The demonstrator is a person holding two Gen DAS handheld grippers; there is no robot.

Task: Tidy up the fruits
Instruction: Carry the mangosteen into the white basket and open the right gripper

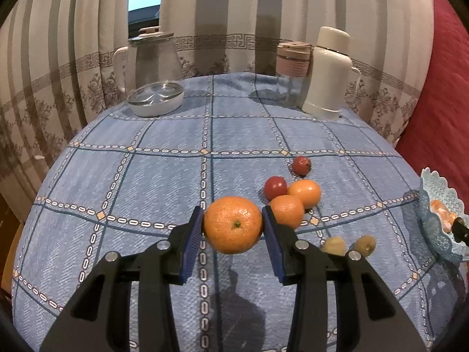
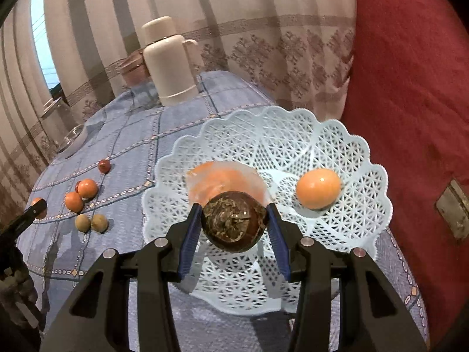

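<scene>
My left gripper [image 1: 233,220] is shut on a large orange [image 1: 234,234], held above the blue checked tablecloth. Beyond it lie two tangerines [image 1: 304,192] [image 1: 287,209], two small red fruits [image 1: 275,187] [image 1: 302,165] and two yellow-green fruits [image 1: 334,245] [image 1: 365,244]. My right gripper [image 2: 234,217] is shut on a dark brown round fruit [image 2: 233,228], held over the near part of a pale blue lattice basket [image 2: 293,146]. In the basket sit an orange fruit [image 2: 318,188] and a blurred orange patch [image 2: 222,182]. The basket's rim [image 1: 433,202] shows at the right edge of the left wrist view.
At the table's far edge stand a white thermos [image 1: 328,73], a pink-lidded glass jar [image 1: 293,70], a glass pitcher [image 1: 155,58] and a lidded white dish [image 1: 156,98]. Striped curtains hang behind. A red cushion [image 2: 410,88] presses close to the basket's right side.
</scene>
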